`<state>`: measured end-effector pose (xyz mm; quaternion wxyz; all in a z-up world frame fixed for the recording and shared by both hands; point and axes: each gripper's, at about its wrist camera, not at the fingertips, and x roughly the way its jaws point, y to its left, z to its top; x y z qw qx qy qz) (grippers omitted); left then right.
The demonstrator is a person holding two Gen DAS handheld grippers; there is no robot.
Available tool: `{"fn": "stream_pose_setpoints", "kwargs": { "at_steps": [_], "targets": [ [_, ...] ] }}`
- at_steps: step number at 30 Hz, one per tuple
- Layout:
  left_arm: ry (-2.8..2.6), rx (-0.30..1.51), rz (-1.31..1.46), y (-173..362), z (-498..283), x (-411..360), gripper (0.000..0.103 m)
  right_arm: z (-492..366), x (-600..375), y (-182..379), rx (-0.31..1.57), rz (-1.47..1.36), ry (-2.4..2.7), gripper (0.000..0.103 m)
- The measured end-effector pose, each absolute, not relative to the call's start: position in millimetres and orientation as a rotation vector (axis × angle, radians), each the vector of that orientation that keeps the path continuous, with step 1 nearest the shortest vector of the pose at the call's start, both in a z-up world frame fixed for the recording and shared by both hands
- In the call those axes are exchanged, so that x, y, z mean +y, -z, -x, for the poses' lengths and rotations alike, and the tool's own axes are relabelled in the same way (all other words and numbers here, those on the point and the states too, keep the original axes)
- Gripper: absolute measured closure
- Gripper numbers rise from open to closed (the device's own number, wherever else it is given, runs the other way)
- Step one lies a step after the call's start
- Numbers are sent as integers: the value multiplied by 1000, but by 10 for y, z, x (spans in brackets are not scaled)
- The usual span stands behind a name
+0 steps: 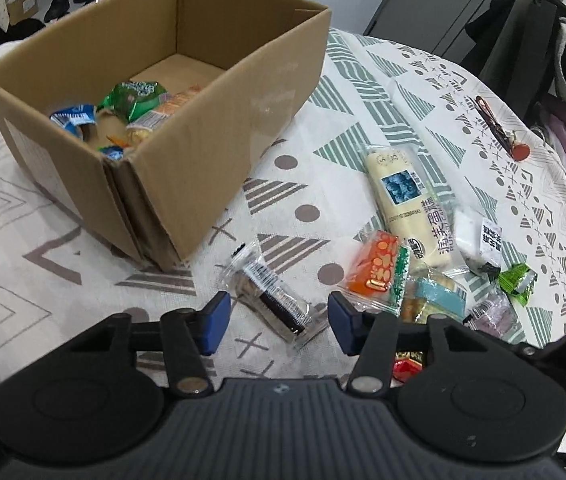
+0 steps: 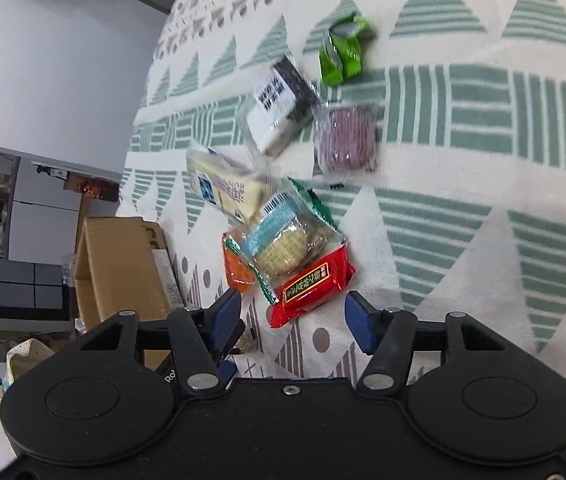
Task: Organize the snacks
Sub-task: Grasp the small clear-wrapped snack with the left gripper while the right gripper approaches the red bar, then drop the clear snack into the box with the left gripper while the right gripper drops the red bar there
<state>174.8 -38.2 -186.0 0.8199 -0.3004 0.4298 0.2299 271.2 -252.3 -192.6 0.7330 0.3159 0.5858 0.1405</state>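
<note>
L gripper [image 1: 279,322] jaws spread, hovering over clear-wrapped dark snack [image 1: 271,300] just beside cardboard box [image 1: 187,152] corner. R gripper [image 2: 293,320] jaws spread, empty, lined up w/ red packet [image 2: 311,292] at pile's near end. Step: picking. Next: lower, pinch, carry to box.

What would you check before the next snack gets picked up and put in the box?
1. Left gripper open: ok.
2. Clear-wrapped dark snack lies between its fingers: ok.
3. Right gripper open: ok.
4. Red packet just ahead of it, partly under the cracker pack: not ok, may drag it.
5. Cardboard box has free floor space: ok.
6. Whether either gripper touches the tablecloth: cannot tell.
</note>
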Motion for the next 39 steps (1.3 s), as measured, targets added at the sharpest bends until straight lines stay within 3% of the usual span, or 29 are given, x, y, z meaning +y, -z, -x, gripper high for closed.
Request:
{"fn": "stream_pose_setpoints", "kwargs": {
  "at_steps": [7,12,20,22,23,39],
  "targets": [
    [-502,882,637,1884,-1789,-372,50,-2811,-2363,2059,1328,-666,-277,49],
    [-509,877,640,1912,-1786,-349,57,-2852,-2333,2095,1313,-648,-259,56],
    [-515,895,617,1924,-1708,-325,84,-2896,-2266,2119,1289,-600,-257,57],
    [-506,896,623,1912,-1675,-314,85,-2894,-2264,2112,1281,-586,-258,62],
    [-498,890,633,1896,-1648,-311,85,-2891,-2257,2108,1277,-568,-250,77],
    [-396,823,601,1470,-1436,-433,86,-2690,-2338,1811,1154,-573,-323,90]
  ]
}}
